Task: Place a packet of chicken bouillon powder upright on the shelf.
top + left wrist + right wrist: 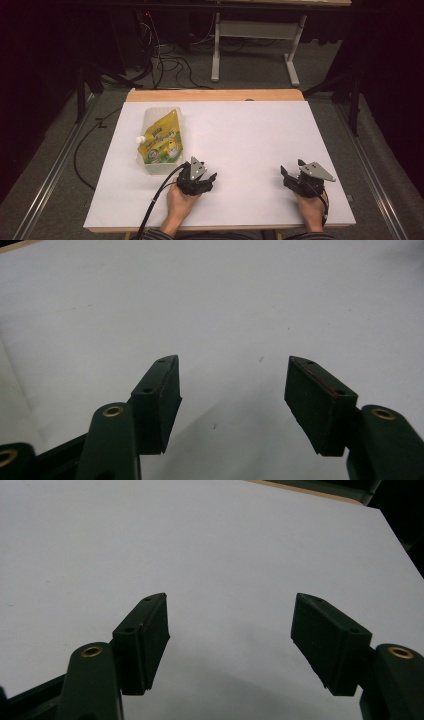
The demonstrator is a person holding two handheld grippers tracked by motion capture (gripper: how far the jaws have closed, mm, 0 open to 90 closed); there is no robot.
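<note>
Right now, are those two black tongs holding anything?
No. The left tongs and the right tongs both stand open over the bare white table. The yellow spouted pouch lies untouched in its clear plastic tray.

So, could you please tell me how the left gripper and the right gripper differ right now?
The left gripper sits close to the yellow pouch in its clear tray; the right gripper sits far from them, near the table's right side. Left points up-right, right points up-left. Both are open, empty, and held low over the white top.
</note>
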